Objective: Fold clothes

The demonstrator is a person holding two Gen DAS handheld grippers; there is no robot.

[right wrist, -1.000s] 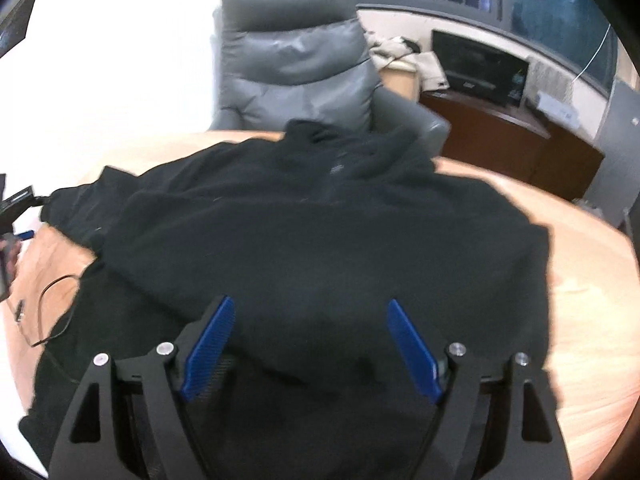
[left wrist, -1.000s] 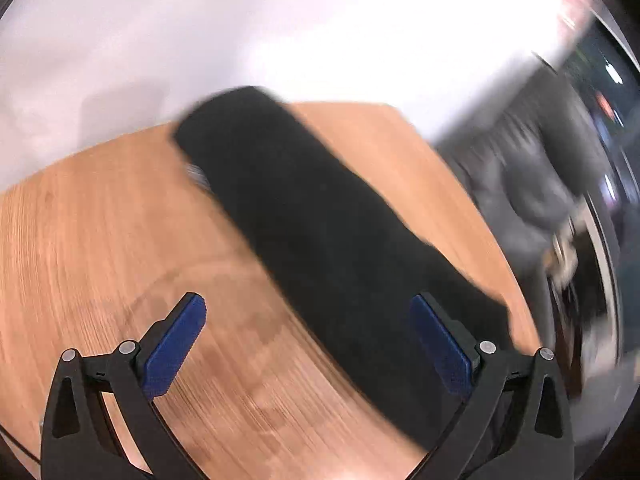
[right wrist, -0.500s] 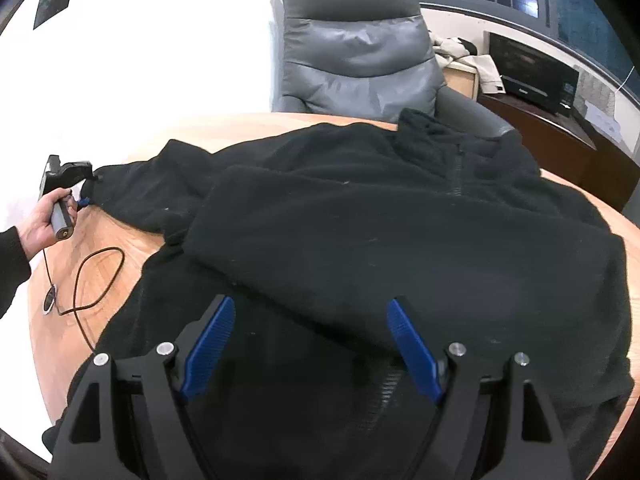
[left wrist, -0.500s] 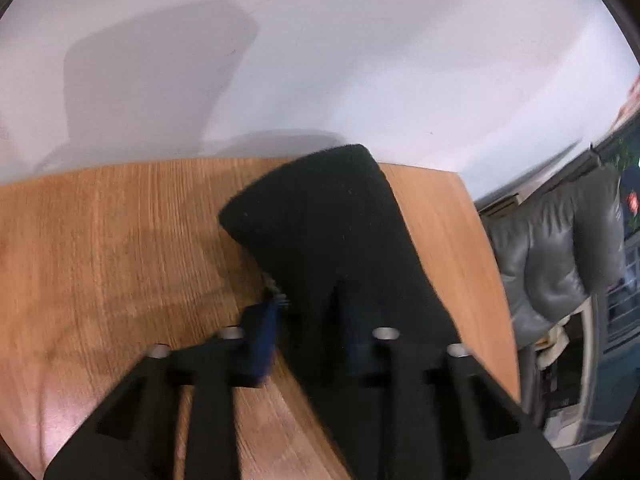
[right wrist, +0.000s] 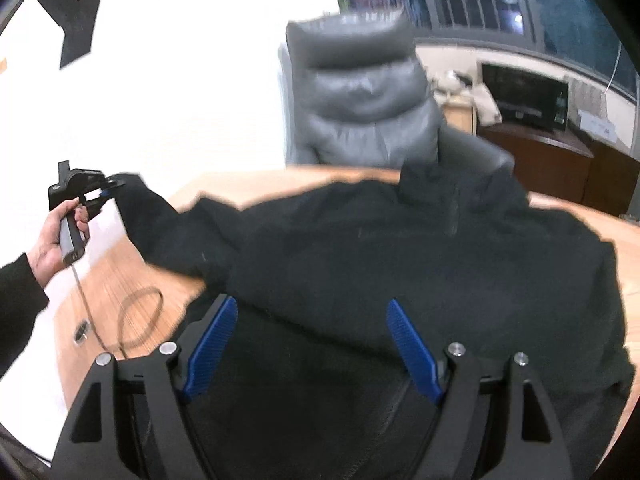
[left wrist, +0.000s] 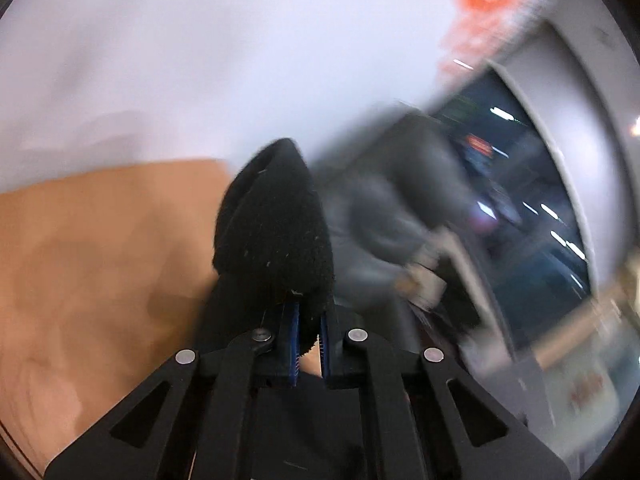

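A black fleece jacket (right wrist: 420, 264) lies spread on a round wooden table (right wrist: 120, 264), collar toward the far side. My left gripper (left wrist: 309, 320) is shut on the cuff of the jacket's sleeve (left wrist: 276, 228) and holds it lifted above the table; it also shows at the left of the right wrist view (right wrist: 106, 192), with the sleeve (right wrist: 160, 220) stretched out from the jacket body. My right gripper (right wrist: 310, 320) is open and empty, hovering over the jacket's lower part.
A grey leather armchair (right wrist: 360, 100) stands behind the table. A dark cabinet (right wrist: 540, 148) with clutter is at the back right. A black cable (right wrist: 136, 320) lies looped on the table's left part. A white wall is on the left.
My left gripper has shut on the sleeve cuff and lifted it off the table, pulling the sleeve out to the left. The right gripper stayed open above the jacket.
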